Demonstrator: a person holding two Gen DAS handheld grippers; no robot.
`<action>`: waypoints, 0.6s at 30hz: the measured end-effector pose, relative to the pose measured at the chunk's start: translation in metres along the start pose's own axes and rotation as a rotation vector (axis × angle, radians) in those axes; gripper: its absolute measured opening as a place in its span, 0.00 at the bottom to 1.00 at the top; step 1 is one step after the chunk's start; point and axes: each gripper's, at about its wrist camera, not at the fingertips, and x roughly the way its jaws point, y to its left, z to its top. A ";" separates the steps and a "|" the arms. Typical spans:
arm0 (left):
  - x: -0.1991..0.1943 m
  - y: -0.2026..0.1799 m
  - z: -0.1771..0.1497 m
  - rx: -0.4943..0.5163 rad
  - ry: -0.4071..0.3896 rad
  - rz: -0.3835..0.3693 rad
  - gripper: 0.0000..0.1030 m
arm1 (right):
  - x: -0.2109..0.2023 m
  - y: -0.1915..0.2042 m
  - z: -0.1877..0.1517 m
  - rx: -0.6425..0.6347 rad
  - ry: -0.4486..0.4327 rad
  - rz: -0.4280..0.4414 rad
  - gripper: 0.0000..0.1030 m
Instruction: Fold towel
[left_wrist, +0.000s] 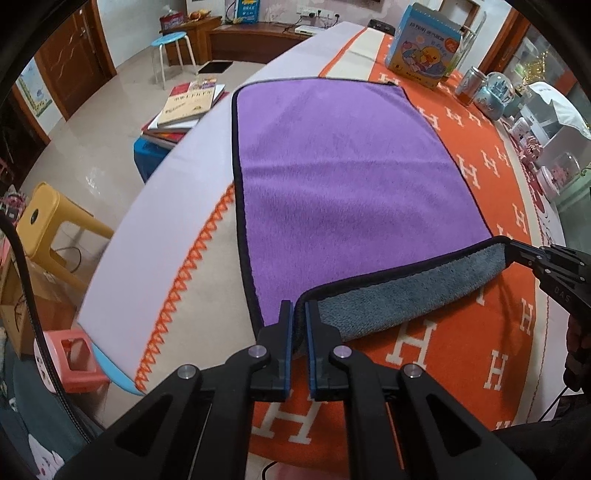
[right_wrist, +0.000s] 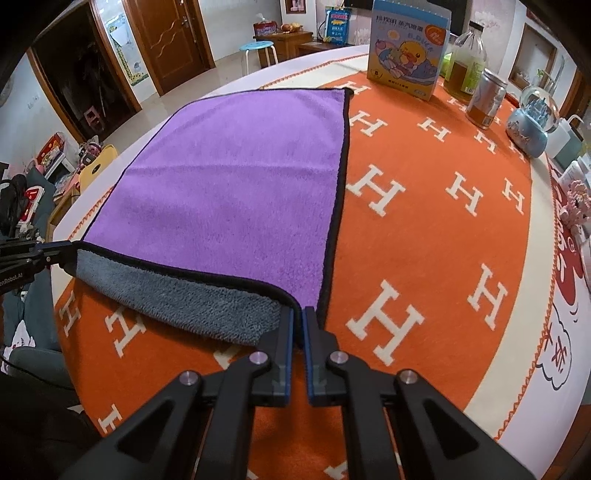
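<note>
Left wrist view: your left hand-held gripper (left_wrist: 300, 317) pinches the purple towel (left_wrist: 340, 173) at its near corner. Your right hand-held gripper (right_wrist: 298, 321) pinches the other, lifting the black-trimmed edge. Orange counter (right_wrist: 424, 229) lies bare alongside.

Table (right_wrist: 236, 79) carries orange blanket (right_wrist: 436, 236); purple towel (right_wrist: 236, 184) apparently flat.
</note>
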 end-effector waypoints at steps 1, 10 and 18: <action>-0.003 0.000 0.003 0.006 -0.012 0.002 0.04 | -0.002 0.000 0.002 0.001 -0.007 -0.002 0.04; -0.028 0.003 0.028 0.043 -0.102 0.005 0.04 | -0.020 -0.001 0.023 0.028 -0.103 -0.024 0.04; -0.050 0.009 0.057 0.081 -0.197 0.014 0.04 | -0.035 -0.001 0.047 0.055 -0.201 -0.052 0.04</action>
